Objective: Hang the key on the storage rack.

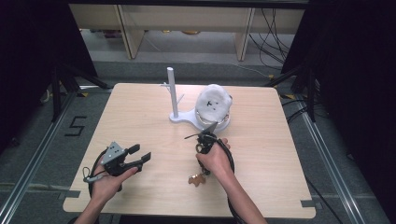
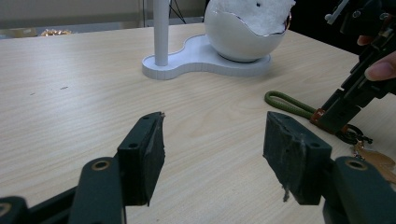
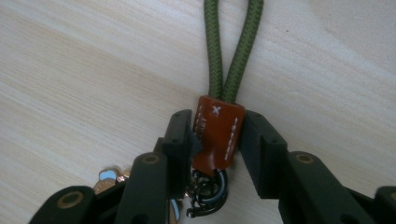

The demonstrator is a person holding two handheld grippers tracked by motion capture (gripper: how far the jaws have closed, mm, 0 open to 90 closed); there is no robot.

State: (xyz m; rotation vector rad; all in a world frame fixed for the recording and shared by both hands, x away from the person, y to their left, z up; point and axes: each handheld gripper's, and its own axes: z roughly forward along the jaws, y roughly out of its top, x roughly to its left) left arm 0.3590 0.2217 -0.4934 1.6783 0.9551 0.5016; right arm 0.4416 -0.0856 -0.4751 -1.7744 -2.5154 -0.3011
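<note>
Starting at the left: my left claw (image 1: 140, 154) hovers low over the near left part of the desk (image 1: 140, 116), held in the left hand (image 1: 108, 182). In the left gripper view its two black jaws stand wide apart with nothing but bare wood between them, pointing toward the middle of the desk.

Moving to the middle, a white stand (image 1: 198, 119) sits toward the far side. A thin white post (image 1: 172, 91) with small side pegs rises from its left end, and a white egg-shaped bowl (image 1: 213, 106) with a fluffy white lining sits on its right end.

Just in front of that stand, my right claw (image 3: 215, 140) points down at the desk, gripped in the right hand (image 1: 215, 158). In the right gripper view I see the jaws closed against the two sides of the keychain's brown leather tab (image 3: 217, 133); both pads press on it, so it is clamped. The green cord loop (image 3: 233, 51) runs away from the tab and lies flat on the wood. Below the tab hangs a dark metal ring (image 3: 210, 196), and a gold-toned charm (image 1: 197, 178) rests on the desk beside my right wrist, near the front edge.

In the left gripper view the same keychain lies at the right, loop on the desk, tab in the right claw's tips.
</note>
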